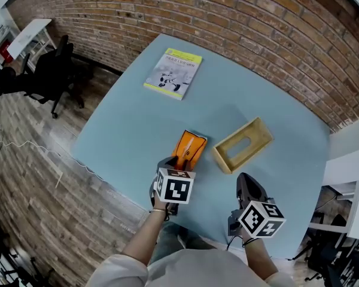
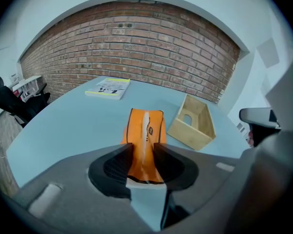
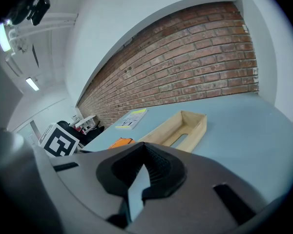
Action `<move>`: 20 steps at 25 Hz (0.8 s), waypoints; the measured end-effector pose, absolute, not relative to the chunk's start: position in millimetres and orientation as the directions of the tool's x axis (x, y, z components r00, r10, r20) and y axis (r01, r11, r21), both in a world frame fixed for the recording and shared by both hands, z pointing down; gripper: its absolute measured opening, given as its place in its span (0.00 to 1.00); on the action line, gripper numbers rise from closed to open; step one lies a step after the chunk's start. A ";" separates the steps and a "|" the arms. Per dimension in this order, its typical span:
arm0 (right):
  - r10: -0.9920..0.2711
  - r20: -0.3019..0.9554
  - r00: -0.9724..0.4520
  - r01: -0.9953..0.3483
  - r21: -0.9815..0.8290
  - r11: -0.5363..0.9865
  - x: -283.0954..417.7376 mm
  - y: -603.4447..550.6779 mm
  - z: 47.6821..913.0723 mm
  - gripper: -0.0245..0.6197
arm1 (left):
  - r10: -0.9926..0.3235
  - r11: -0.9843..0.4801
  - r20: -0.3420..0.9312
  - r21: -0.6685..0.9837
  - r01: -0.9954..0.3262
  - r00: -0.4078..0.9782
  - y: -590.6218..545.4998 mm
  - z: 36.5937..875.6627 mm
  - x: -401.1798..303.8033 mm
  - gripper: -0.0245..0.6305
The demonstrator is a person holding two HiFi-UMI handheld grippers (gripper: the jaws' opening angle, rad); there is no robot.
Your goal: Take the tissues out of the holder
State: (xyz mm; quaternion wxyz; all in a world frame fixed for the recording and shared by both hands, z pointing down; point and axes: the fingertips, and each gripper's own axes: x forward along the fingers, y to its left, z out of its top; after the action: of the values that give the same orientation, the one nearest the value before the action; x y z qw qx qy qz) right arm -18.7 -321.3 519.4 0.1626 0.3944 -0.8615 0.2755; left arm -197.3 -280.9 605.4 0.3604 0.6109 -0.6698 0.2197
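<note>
Tissue pack (image 2: 146, 126) pinched in left tool (image 2: 142, 148), right tool (image 3: 144, 147) prob. pressed together, empty.

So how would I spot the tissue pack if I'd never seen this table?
Look at the big light blue table by the brick wall. Near the person's edge, beside the empty wooden holder, the left gripper pinches a soft tissue pack. It's the only bright orange thing there.

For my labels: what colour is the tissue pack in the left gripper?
Orange tissue pack, pale middle strip; clearest in the left gripper view.
</note>
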 end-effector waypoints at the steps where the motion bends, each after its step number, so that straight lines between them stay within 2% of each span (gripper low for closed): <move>1: -0.591 0.497 -0.635 -0.770 -0.347 0.536 -18.7 -320.6 519.4 0.05 | -0.660 0.155 0.751 0.152 -0.976 0.012 -280.5 605.5 -197.0 0.22; 20: -0.600 0.477 -0.642 -0.765 -0.350 0.541 -31.1 -322.4 508.4 0.05 | -0.658 0.094 0.751 0.154 -0.984 0.055 -280.5 598.9 -199.4 0.22</move>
State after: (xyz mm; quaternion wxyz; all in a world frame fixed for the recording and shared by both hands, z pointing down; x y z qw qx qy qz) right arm -31.1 -322.4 508.4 0.1516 0.3947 -0.8645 0.2719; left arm -199.4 -280.5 598.9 0.3560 0.6329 -0.6484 0.2288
